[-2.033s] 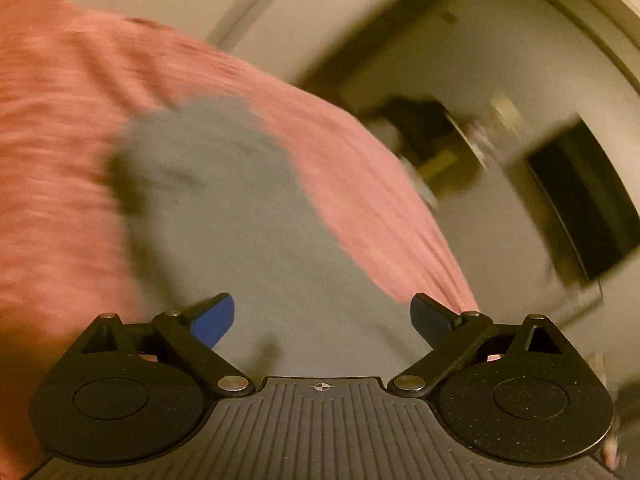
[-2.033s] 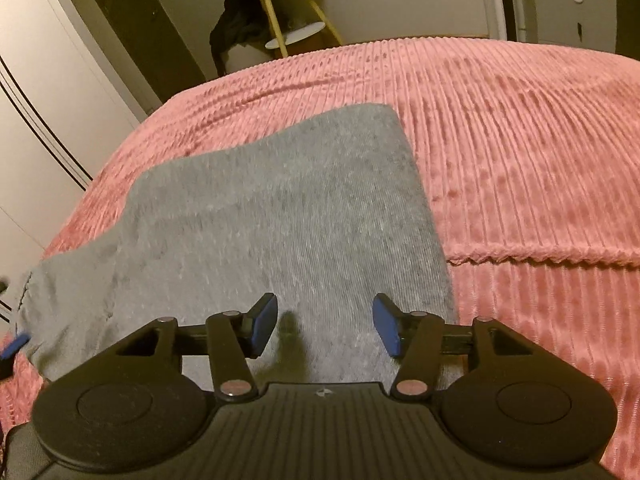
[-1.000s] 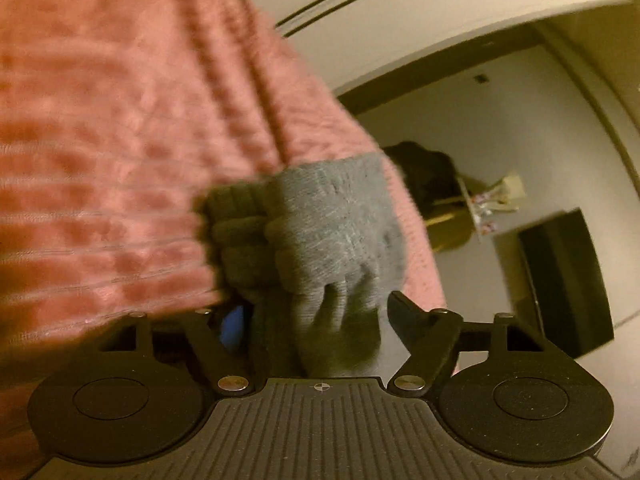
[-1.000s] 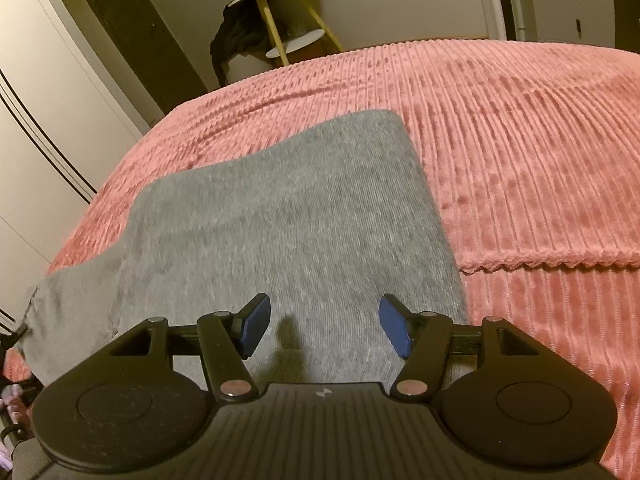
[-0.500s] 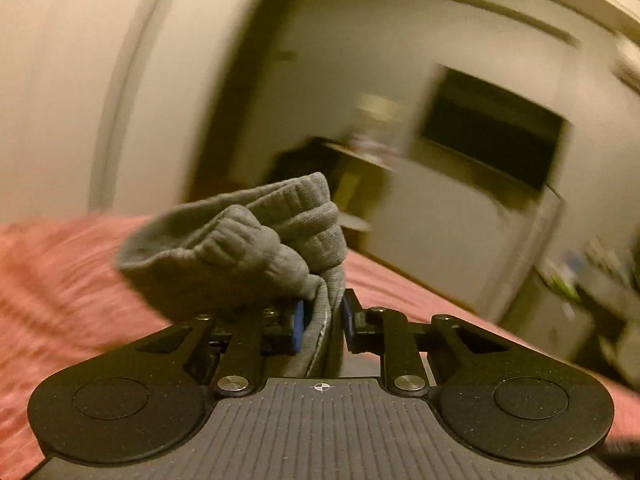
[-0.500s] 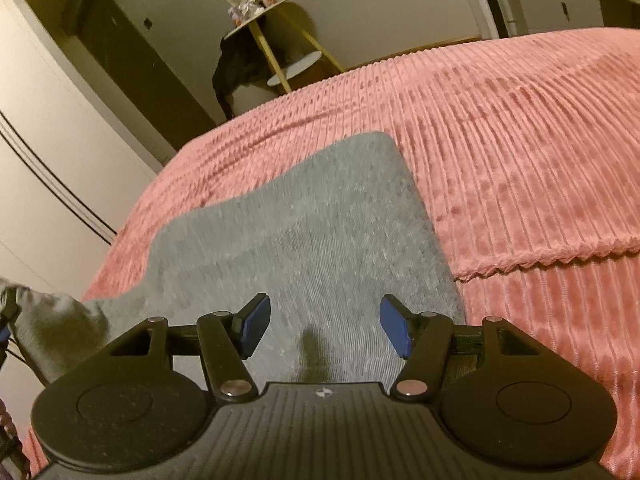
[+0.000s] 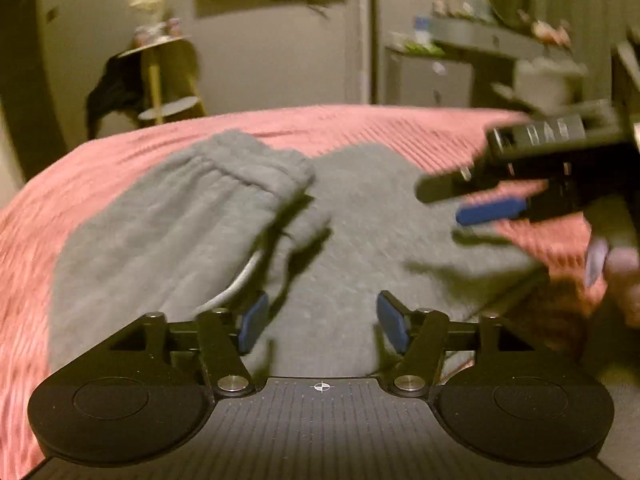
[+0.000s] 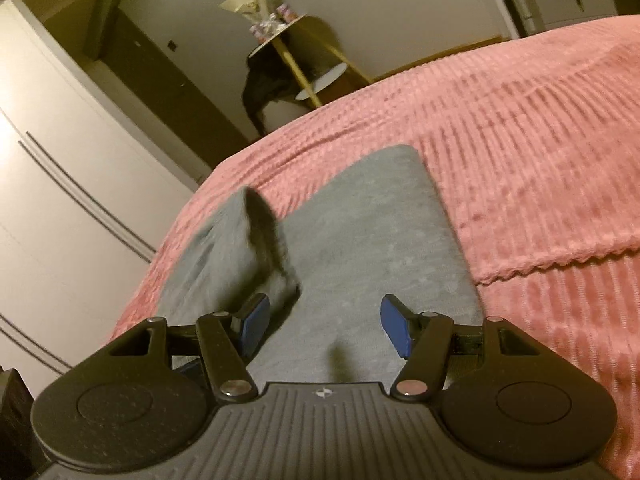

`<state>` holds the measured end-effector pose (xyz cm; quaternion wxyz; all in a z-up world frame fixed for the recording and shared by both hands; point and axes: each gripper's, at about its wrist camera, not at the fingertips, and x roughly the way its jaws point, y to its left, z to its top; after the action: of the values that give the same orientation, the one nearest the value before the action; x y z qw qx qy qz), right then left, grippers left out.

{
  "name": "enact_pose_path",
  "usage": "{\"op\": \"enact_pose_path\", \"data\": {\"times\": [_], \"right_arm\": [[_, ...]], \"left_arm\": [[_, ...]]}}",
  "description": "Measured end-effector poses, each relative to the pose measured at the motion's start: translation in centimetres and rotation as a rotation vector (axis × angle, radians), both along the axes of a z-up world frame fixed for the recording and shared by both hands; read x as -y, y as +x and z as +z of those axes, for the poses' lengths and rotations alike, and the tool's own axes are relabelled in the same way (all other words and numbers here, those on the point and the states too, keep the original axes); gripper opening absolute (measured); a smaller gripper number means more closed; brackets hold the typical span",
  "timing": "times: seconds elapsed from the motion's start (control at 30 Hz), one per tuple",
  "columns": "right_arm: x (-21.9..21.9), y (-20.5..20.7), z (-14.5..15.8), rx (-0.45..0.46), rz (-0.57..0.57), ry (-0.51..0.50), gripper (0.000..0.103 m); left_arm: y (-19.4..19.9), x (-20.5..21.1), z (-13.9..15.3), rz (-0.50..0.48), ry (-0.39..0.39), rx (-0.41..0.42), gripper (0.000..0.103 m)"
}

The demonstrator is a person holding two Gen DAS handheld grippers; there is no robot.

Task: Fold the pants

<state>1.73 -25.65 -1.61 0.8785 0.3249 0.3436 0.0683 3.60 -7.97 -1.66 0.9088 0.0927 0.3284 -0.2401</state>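
Observation:
The grey pants [image 7: 352, 224] lie on the pink ribbed bedspread [image 7: 100, 152]. The ribbed waistband end [image 7: 240, 164] is folded over onto the rest and lies loose on the left, with a white drawstring [image 7: 244, 280] showing beneath it. My left gripper [image 7: 324, 320] is open and empty just above the pants. My right gripper [image 8: 324, 328] is open and empty over the pants [image 8: 372, 240]; it also shows in the left wrist view [image 7: 492, 200] at the right, hovering above the fabric. The folded-over flap [image 8: 224, 252] lies left of the right gripper.
A wooden side table [image 8: 300, 64] with dark clothing draped on it stands beyond the bed's far edge. White wardrobe doors [image 8: 60, 200] are to the left. A grey cabinet and cluttered shelf [image 7: 460, 64] stand at the back right. The bedspread's scalloped edge [image 8: 560, 264] runs right of the pants.
My left gripper carried the waistband end over onto the pants, then opened and let it go. The right gripper stayed open above the pants and tilted a little.

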Motion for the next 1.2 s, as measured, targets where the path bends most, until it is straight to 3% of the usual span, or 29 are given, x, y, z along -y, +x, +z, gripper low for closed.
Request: {"op": "enact_pose_path", "data": {"times": [0.07, 0.2, 0.27, 0.37, 0.43, 0.6, 0.63, 0.7, 0.73, 0.83, 0.93, 1.03, 1.2], "right_arm": [[-0.2, 0.4, -0.2, -0.008, 0.03, 0.032, 0.065], [-1.1, 2.5, -0.7, -0.033, 0.091, 0.17, 0.07], [-1.9, 4.2, -1.0, -0.045, 0.103, 0.197, 0.08], [-2.9, 6.9, -2.5, -0.11, 0.106, 0.279, 0.088], [-3.7, 8.3, -4.0, -0.172, 0.09, 0.331, 0.089], [-5.4, 10.5, -4.9, -0.151, 0.039, 0.403, 0.092], [-5.6, 10.8, -5.0, -0.148, 0.025, 0.411, 0.09], [-6.3, 11.1, -5.1, -0.135, 0.008, 0.386, 0.061], [-6.5, 11.1, -5.3, -0.128, 0.013, 0.379, 0.055], [-6.4, 11.2, -5.9, -0.119, 0.009, 0.397, 0.056], [-6.7, 11.7, -5.5, -0.136, 0.019, 0.396, 0.068], [-7.8, 11.7, -3.1, -0.115, 0.044, 0.225, 0.047], [-9.2, 9.3, 2.8, 0.041, 0.099, 0.071, 0.041]], "left_arm": [[-0.3, -2.7, 1.1, 0.108, -0.093, -0.004, 0.086], [-0.3, -7.2, 1.7, 0.367, -0.172, -0.025, 0.089], [0.0, -8.7, 1.1, 0.447, -0.208, -0.064, 0.091], [1.0, -9.0, 0.7, 0.474, -0.219, -0.117, 0.092], [1.4, -8.5, 0.1, 0.45, -0.213, -0.13, 0.094], [0.8, -8.6, -0.4, 0.445, -0.206, -0.152, 0.094], [0.6, -8.7, -0.5, 0.444, -0.205, -0.153, 0.094], [0.5, -8.7, -0.8, 0.447, -0.205, -0.16, 0.094], [0.5, -8.8, -0.7, 0.45, -0.207, -0.163, 0.094], [0.4, -8.9, -0.8, 0.45, -0.217, -0.171, 0.094], [0.4, -8.6, -1.0, 0.454, -0.2, -0.178, 0.094], [0.3, -8.4, -0.9, 0.453, -0.186, -0.18, 0.094], [0.2, -8.0, -1.0, 0.456, -0.154, -0.181, 0.093]]}}
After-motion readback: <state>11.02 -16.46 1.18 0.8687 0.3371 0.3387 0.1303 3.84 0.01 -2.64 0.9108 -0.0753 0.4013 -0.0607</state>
